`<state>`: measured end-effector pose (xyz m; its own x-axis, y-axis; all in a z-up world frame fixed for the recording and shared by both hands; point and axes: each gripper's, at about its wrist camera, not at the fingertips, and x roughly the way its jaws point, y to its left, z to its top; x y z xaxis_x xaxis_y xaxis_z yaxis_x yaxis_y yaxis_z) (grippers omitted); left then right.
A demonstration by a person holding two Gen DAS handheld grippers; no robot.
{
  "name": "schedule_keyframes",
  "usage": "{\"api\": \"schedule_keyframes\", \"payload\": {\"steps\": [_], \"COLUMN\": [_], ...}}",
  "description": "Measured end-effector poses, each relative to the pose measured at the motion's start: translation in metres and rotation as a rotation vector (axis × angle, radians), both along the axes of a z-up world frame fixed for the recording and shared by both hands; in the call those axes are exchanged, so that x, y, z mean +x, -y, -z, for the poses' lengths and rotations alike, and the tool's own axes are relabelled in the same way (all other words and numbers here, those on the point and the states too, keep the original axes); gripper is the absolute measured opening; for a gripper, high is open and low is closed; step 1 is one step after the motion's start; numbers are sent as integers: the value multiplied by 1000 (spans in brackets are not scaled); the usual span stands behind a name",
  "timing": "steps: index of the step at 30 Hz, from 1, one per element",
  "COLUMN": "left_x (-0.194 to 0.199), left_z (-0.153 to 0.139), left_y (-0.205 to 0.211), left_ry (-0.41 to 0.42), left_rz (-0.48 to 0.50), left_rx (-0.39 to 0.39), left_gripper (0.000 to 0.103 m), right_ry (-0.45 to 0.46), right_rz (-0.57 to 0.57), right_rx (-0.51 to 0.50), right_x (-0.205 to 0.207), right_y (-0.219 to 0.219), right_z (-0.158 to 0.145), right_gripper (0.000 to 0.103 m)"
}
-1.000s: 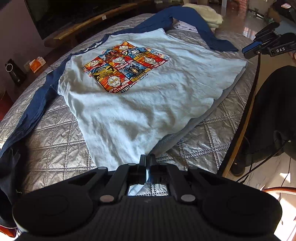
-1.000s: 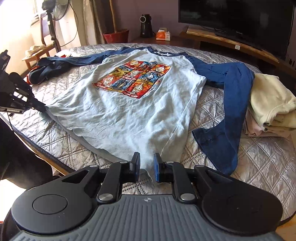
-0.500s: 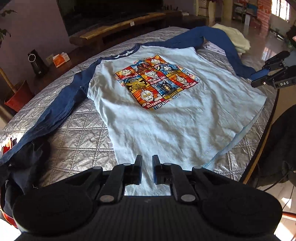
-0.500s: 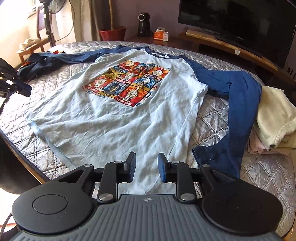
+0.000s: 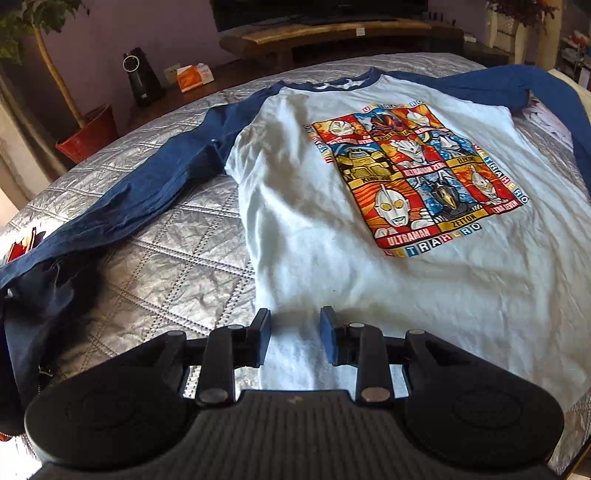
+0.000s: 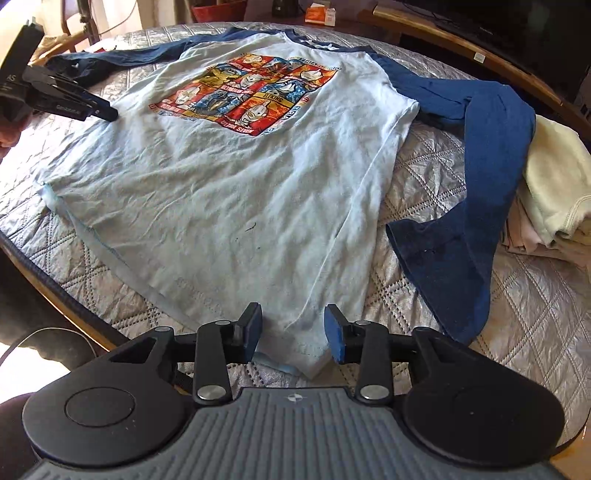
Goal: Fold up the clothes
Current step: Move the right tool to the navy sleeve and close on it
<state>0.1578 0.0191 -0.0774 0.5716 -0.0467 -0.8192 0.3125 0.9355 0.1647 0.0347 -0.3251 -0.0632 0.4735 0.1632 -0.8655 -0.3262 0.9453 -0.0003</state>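
A pale blue long-sleeved shirt (image 5: 388,280) (image 6: 229,192) with navy sleeves and a colourful hero print lies flat, front up, on a silver quilted bed (image 5: 173,266). My left gripper (image 5: 294,334) hovers over the shirt's left side edge, its jaws opening, nothing pinched between the blue pads. My right gripper (image 6: 291,330) is above the hem's right corner, jaws also opening, cloth below but not clamped. The left gripper (image 6: 107,112) also shows at the far left of the right wrist view. One navy sleeve (image 5: 122,206) stretches left, the other (image 6: 476,206) bends down on the right.
A stack of folded cream and pink clothes (image 6: 554,192) lies at the bed's right side. Dark clothing (image 5: 33,321) is heaped at the left edge. Beyond the bed stand a wooden TV bench (image 5: 332,33), a red plant pot (image 5: 88,134) and a black speaker (image 5: 142,79).
Both grippers went from shut or nearly shut to open, letting go of the shirt's hem. The left gripper swung left along the shirt's side; the right one sank slightly.
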Motion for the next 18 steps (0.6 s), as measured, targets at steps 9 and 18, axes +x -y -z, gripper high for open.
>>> {"api": "schedule_keyframes", "payload": {"steps": [9,18], "left_x": [18,26], "left_z": [-11,-20], "left_y": [18,-13], "left_ry": [33,182], "left_rz": [-31,-230], "left_rx": [-42,-178], "left_gripper": [28,30], "right_ry": [25,219], "right_rz": [-44,398], "right_rx": [-56,51], "right_x": [38,6], "right_y": [-25,74], "right_z": [20,-15], "right_gripper": [71,63]}}
